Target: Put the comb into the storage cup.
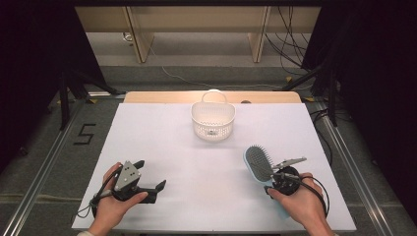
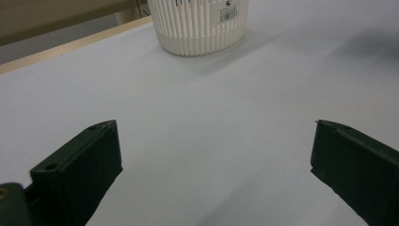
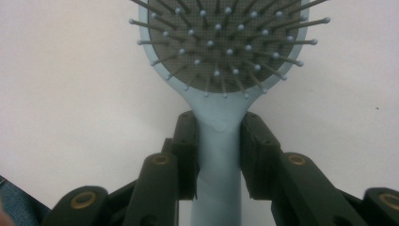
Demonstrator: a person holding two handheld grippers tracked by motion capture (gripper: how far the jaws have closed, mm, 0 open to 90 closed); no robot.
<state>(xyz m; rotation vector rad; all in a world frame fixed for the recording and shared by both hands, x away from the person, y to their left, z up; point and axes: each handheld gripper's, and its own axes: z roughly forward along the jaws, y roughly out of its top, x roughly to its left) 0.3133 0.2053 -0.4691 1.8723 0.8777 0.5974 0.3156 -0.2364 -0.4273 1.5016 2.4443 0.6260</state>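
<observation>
Right gripper view: right gripper (image 3: 219, 150) clamps the hairbrush (image 3: 221, 70) handle (bristles up); left gripper (image 2: 211, 155) gapes.

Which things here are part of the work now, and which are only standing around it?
In use:
- light blue hairbrush, its handle clamped in the right gripper
- white basket, probably where the brush goes
- left gripper, jaws wide apart, nothing between them, facing the basket

Only around:
- cables on the floor behind the table
- wooden shelf legs
- the "5" mark on the floor
</observation>
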